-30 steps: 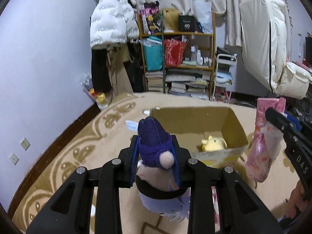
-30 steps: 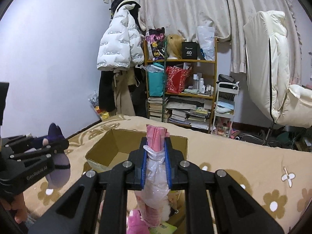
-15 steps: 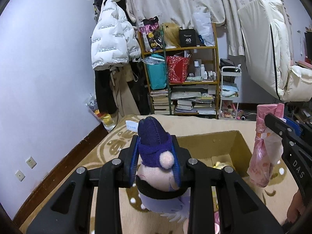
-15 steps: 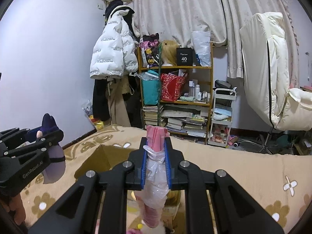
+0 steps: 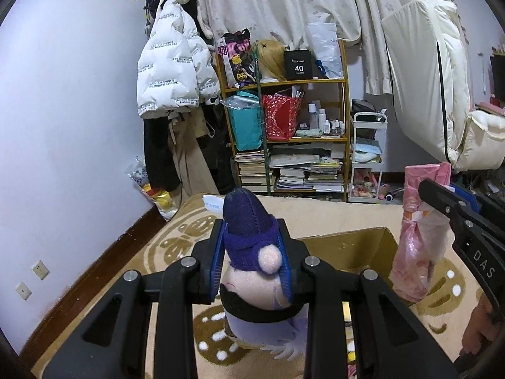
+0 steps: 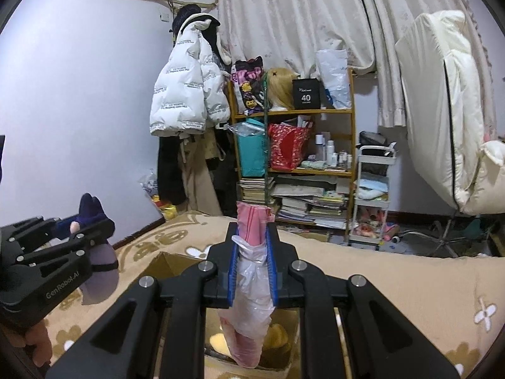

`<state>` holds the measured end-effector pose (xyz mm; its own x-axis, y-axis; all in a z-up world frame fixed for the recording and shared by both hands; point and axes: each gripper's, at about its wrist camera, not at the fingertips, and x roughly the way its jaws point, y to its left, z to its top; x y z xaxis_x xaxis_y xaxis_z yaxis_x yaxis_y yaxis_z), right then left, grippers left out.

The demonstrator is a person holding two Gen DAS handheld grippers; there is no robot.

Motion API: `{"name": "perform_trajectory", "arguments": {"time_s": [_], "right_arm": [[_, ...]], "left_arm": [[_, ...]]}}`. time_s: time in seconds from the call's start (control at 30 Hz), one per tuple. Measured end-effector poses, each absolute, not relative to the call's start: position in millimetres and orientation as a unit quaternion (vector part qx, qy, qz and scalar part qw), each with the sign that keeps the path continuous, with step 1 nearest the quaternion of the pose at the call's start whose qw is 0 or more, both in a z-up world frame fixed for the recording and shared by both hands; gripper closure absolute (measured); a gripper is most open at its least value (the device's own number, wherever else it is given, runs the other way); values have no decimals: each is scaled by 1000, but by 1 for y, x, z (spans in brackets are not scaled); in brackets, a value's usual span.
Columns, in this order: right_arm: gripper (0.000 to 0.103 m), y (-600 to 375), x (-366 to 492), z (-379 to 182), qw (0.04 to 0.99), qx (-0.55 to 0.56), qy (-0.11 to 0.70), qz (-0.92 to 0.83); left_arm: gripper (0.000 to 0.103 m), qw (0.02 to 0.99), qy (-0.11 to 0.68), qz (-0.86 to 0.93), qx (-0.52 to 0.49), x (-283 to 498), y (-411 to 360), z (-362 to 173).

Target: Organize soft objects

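Note:
My left gripper (image 5: 251, 246) is shut on a plush doll with a dark purple hat (image 5: 249, 237) and holds it in the air above the beige rug. It also shows at the left of the right wrist view (image 6: 91, 218). My right gripper (image 6: 252, 246) is shut on a pink item wrapped in a clear plastic bag (image 6: 251, 284), hanging over the open cardboard box (image 6: 157, 265). The bag also shows at the right of the left wrist view (image 5: 416, 237), beside the box (image 5: 350, 246). A yellow plush (image 6: 277, 334) lies in the box.
A beige rug with brown flower patterns (image 5: 176, 243) covers the surface. Behind it stand a wooden shelf with books and bags (image 5: 290, 132), a white cart (image 5: 367, 154), a hanging white puffer jacket (image 5: 173, 72) and a cream chair (image 5: 442, 94).
Both grippers have risen with their loads. The box has dropped lower in both views, and the room behind shows more.

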<state>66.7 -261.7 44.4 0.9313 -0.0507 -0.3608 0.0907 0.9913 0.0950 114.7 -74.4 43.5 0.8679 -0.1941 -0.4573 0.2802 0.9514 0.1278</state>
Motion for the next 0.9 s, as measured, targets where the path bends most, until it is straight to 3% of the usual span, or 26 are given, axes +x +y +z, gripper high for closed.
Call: {"name": "perform_trajectory", "arguments": {"time_s": [0.9], "right_arm": [[86, -265, 89, -12, 965, 162, 196, 61]], "left_arm": [[74, 938, 294, -176, 47, 144, -76, -6]]}}
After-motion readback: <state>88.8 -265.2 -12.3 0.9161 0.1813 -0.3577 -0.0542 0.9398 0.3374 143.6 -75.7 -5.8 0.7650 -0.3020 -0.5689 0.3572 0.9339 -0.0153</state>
